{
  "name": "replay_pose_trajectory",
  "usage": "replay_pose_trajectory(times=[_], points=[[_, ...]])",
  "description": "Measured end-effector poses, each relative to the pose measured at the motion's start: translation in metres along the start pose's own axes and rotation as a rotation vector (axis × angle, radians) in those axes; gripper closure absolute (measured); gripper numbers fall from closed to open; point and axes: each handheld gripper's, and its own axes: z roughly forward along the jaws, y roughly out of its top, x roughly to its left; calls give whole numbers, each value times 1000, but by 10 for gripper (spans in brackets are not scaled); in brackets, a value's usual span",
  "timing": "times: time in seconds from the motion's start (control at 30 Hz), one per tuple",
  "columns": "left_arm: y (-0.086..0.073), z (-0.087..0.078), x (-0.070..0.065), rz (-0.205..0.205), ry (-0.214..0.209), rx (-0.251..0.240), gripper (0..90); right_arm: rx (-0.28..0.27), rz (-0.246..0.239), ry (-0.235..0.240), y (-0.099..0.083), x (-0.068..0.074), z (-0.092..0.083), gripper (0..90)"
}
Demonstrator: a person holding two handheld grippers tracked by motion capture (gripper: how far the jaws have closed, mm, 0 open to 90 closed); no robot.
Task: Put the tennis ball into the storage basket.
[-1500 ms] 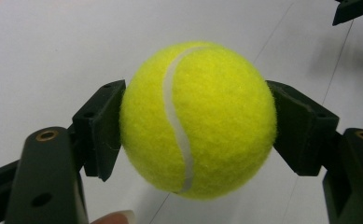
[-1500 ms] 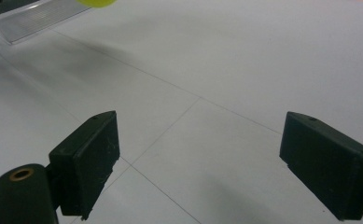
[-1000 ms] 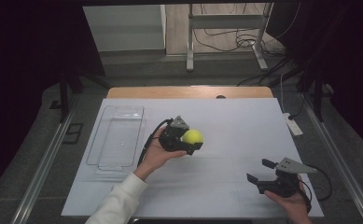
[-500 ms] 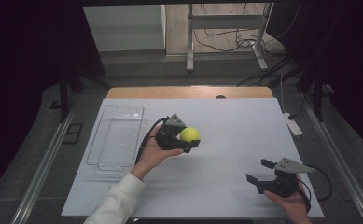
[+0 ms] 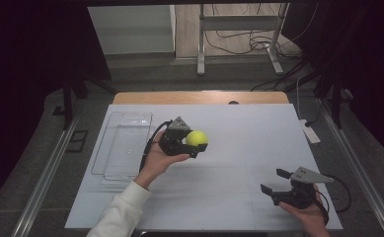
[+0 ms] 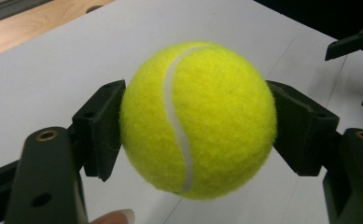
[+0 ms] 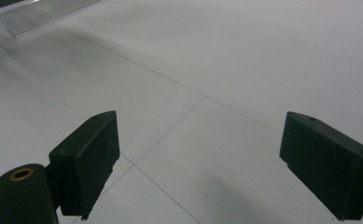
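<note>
Your left claw [image 5: 195,143] squeezes the tennis ball [image 5: 196,138] mid-frame, presumably for the tray [image 5: 125,143]; your right claw [image 5: 275,181] sits wide open and empty, lower right.

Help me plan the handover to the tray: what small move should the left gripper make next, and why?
Probably carry it leftward toward the clear tray. The left gripper is shut on the tennis ball, pads pressing both sides, held above the white table. The tray sits just left of that hand, and the right gripper rests open, far off.
</note>
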Motion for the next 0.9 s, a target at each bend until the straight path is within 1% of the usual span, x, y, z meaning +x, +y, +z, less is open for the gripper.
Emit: replay_pose_trajectory(times=[0.47, 0.9], points=[[0, -9, 4, -12, 18, -26, 266, 0, 0, 4, 1, 0, 2, 124], [2, -20, 8, -26, 39, -71, 266, 0, -2, 2, 1, 0, 2, 125]])
